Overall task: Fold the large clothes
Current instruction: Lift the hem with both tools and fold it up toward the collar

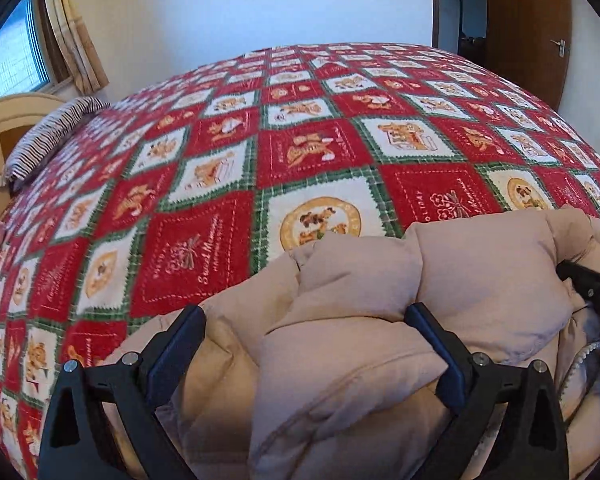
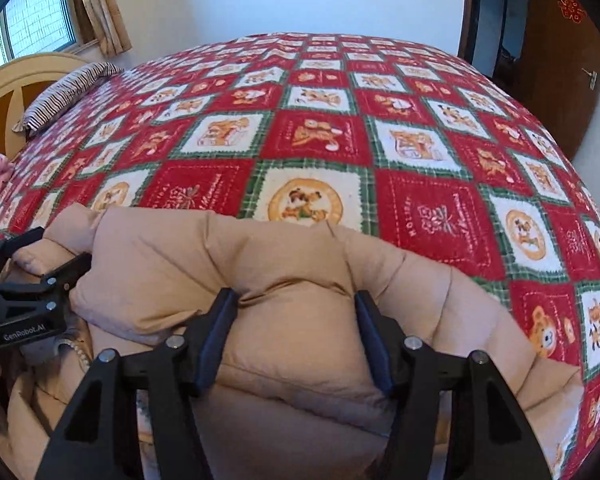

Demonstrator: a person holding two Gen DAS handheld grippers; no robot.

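The puffy beige jacket (image 1: 360, 320) lies bunched at the near edge of the bed, on the red checked blanket (image 1: 204, 248).

In the left wrist view, the left gripper (image 1: 306, 344) straddles a fat quilted panel: one finger stands at 7 o'clock of the fold, the other at 4 o'clock, with the fabric bulging up between them. The jaws stand wide, and I cannot tell whether the pads press the cloth or merely flank it. At 3 o'clock the right gripper's tip shows, sunk in the jacket's far side.

In the right wrist view, the right gripper (image 2: 296, 336) brackets a raised ridge of the jacket (image 2: 260, 264). Its pads touch the cloth on both sides and creases pinch inward at the left pad, so it looks clamped on the padding. The left gripper (image 2: 40, 264) sits at 9 o'clock, over the jacket's other end.

I judge this the opening step, taking hold to spread the garment. The next move calls for a firm grip from both and a lift out over the blanket.
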